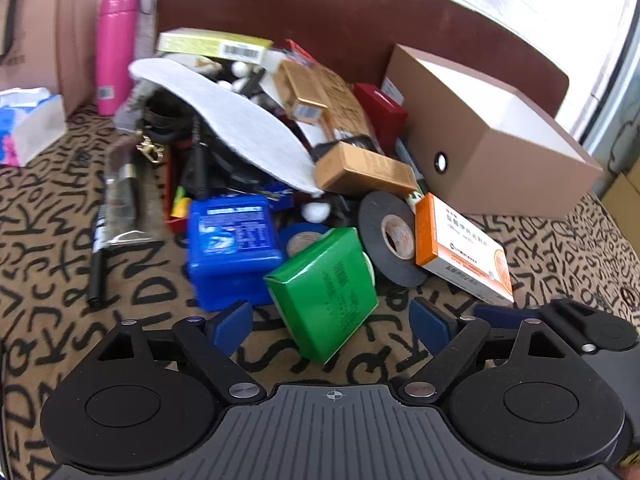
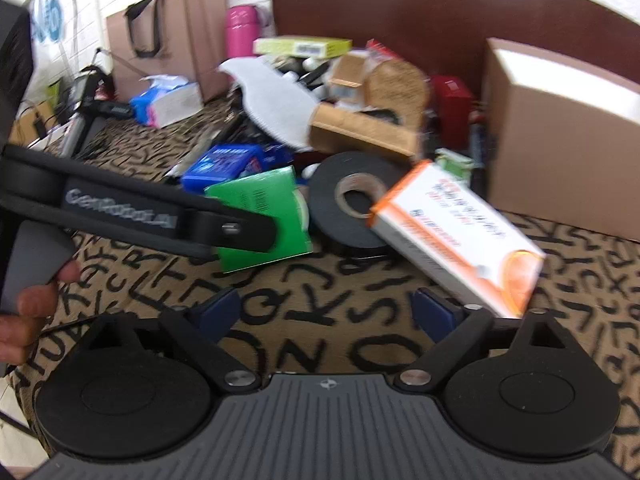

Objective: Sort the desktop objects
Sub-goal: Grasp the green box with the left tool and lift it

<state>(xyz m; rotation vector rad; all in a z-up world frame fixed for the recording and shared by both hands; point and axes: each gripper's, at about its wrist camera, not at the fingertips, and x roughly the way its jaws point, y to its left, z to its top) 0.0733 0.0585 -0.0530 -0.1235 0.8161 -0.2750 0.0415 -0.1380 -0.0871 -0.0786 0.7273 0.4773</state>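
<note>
On the letter-print cloth (image 1: 120, 280) a heap lies toward the far edge; the green box (image 1: 324, 292) sits at its near side, between the left gripper (image 1: 332, 320)'s wide-spread, empty jaws; the right gripper (image 2: 326, 312) gapes empty beside the orange-and-white box (image 2: 460, 236).

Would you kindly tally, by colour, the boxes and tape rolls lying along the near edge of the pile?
Blue: 2, the blue box and the blue tape roll
Green: 1, the green box
Black: 1, the black tape roll
Orange and white: 1, the medicine box
Total: 5
</note>
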